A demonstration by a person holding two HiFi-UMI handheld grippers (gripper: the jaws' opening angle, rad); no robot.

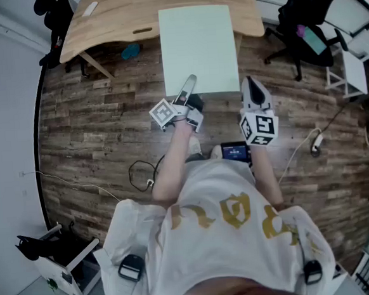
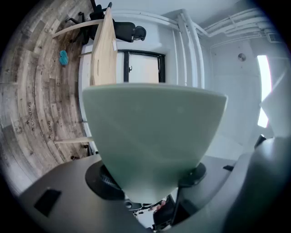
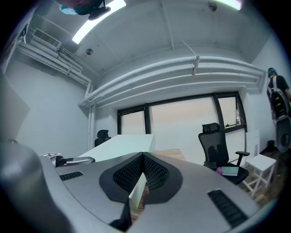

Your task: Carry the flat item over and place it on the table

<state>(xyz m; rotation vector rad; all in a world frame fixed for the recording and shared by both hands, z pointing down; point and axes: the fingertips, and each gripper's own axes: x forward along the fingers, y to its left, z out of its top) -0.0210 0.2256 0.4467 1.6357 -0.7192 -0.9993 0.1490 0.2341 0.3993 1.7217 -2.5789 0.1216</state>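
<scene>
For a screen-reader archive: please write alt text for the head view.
Seen from above, a person holds a pale green board by its near edge with the left gripper and right gripper over a plank floor; its far end overlaps a light wooden table.

Your left claw [image 2: 150, 182] pinches the pale green board [image 2: 154, 132] low in the frame, its face filling the centre, the wooden bench [image 2: 103, 50] at upper left.

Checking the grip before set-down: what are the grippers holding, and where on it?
Both hold the pale green flat board by its near edge: left gripper left of centre, right gripper at the right corner.
</scene>
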